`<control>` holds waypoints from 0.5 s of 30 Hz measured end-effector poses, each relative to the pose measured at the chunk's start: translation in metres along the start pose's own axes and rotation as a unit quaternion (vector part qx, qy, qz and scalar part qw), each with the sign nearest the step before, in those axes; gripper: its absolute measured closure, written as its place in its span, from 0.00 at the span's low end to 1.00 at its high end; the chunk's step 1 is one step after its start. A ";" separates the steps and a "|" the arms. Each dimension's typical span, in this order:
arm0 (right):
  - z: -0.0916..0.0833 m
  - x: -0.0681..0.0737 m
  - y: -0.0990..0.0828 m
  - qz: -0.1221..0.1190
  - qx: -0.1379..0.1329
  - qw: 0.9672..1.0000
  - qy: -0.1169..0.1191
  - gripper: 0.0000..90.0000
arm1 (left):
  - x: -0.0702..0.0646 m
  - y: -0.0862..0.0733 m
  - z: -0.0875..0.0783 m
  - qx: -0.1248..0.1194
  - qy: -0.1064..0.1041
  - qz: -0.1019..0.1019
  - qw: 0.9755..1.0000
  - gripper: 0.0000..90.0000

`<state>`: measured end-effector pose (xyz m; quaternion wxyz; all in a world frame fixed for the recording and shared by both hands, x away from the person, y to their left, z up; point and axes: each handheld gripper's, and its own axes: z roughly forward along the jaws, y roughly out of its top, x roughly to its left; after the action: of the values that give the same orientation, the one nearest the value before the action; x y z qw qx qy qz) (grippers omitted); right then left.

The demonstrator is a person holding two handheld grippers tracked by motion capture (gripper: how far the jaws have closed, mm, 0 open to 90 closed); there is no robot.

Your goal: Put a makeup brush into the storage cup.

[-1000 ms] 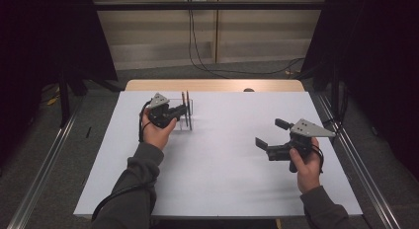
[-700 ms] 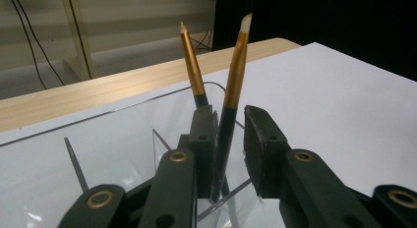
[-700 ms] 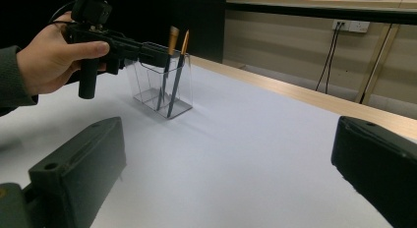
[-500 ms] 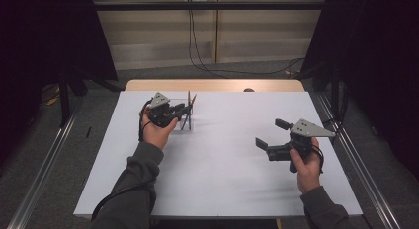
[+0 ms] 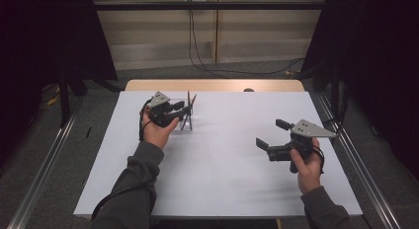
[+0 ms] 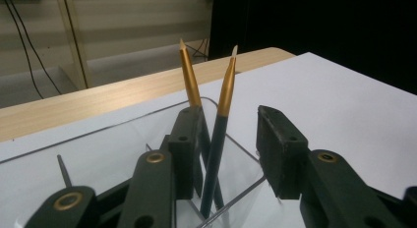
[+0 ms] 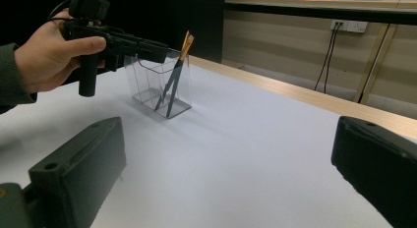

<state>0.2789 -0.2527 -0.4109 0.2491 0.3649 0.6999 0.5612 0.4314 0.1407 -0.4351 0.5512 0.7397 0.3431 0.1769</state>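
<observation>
Clear plastic holder (image 7: 160,85), square and open-topped, stands on the white bench (image 5: 222,179) in the upper left of the high view. Contents: two dark pencils (image 6: 216,134) with gold upper ends, leaning together and crossing low down, tips up and apart.

Left gripper (image 5: 185,110): held at the holder's rim in the left hand (image 5: 157,133). In the left gripper view its fingers (image 6: 280,149) stand parted on either side of the pencils; the left one is close against a pencil, the right one clear of both. Nothing is clamped. The fingers have just been opening.

Right gripper (image 5: 271,134): held in the right hand (image 5: 307,165) at the right of the high view, well apart from the holder. Fingers wide open, nothing between them, above bare bench.

Change against the earlier pictures: a second ago the pencils stood close together and nearly upright at the left gripper; now they lean slightly and their tips have spread. Both hands sit where they were, and the right gripper looks the same.
</observation>
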 end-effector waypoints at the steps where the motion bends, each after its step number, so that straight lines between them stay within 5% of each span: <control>1: 0.000 0.000 0.000 0.000 0.000 1.000 -0.001 0.00 | 0.000 0.000 0.001 -0.006 -0.005 -0.003 1.000 0.65; 9: -0.001 0.000 -0.001 -0.002 0.000 1.000 -0.003 0.00 | -0.004 0.005 0.001 -0.010 -0.008 0.005 1.000 0.55; 15: -0.002 0.000 0.000 -0.002 0.001 1.000 -0.003 0.00 | -0.005 0.005 0.002 -0.017 -0.019 -0.014 1.000 0.42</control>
<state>0.2777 -0.2542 -0.4107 0.2517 0.3653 0.7003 0.5593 0.4307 0.1350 -0.4309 0.5724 0.7285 0.3403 0.1609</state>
